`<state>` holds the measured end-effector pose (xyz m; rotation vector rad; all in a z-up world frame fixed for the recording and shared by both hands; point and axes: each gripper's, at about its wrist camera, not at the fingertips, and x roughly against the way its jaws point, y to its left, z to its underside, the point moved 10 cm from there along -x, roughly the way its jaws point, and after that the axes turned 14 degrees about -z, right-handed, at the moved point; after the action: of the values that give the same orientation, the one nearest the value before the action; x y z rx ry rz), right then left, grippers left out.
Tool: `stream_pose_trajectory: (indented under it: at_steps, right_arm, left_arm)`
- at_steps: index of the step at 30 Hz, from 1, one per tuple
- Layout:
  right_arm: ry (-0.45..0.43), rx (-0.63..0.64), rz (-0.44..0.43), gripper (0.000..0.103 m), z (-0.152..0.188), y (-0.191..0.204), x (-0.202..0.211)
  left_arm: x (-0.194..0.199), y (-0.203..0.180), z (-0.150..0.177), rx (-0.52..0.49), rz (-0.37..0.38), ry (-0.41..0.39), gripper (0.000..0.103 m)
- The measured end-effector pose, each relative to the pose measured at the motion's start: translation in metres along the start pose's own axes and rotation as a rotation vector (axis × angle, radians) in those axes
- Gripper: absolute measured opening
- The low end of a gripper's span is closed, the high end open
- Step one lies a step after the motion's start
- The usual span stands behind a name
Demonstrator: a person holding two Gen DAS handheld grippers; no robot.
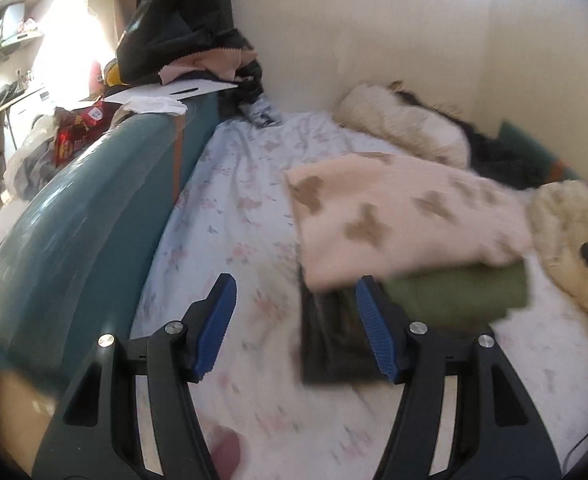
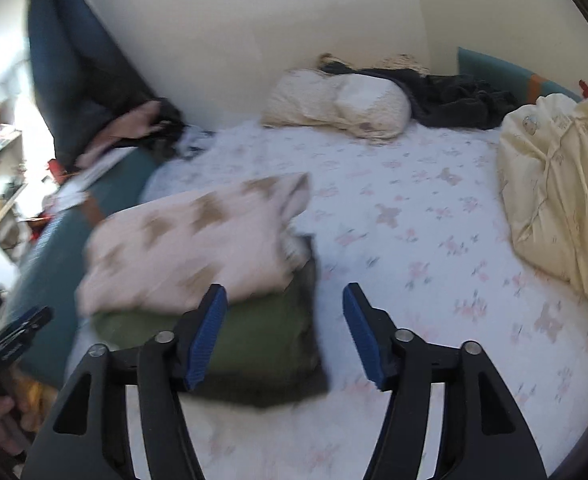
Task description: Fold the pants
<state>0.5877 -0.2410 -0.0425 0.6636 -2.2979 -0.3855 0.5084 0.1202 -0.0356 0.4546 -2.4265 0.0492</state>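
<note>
Both the left gripper (image 1: 296, 326) and the right gripper (image 2: 285, 334) hover level above the bed (image 2: 414, 216), jaws spread and holding nothing, while the folded pink pants (image 2: 190, 236) top a stack near the bed's left edge.

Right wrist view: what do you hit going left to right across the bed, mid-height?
teal bed rail → folded pink pants with tan print, on top of the green and dark folded stack → bare floral sheet → cream quilt. Both the right gripper and the left gripper are open.
</note>
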Motion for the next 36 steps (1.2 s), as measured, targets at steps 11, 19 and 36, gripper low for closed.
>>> stream_pose_trajectory:
  at_steps: [11,19,36]
  right_arm:
    - [-0.11,0.102,-0.025,0.094,0.107,0.108,0.152]
    - [-0.176,0.169,0.031,0.103,0.184,0.15,0.239]
    - [-0.202,0.162,0.087,0.103,0.314,0.162,0.284]
  left_arm:
    - [0.192,0.01,0.068,-0.015,0.052,-0.132,0.086]
    - [0.283,0.028,0.127,-0.014,0.075,-0.172,0.103]
    - [0.327,0.018,0.235,-0.078,0.088,-0.193,0.103]
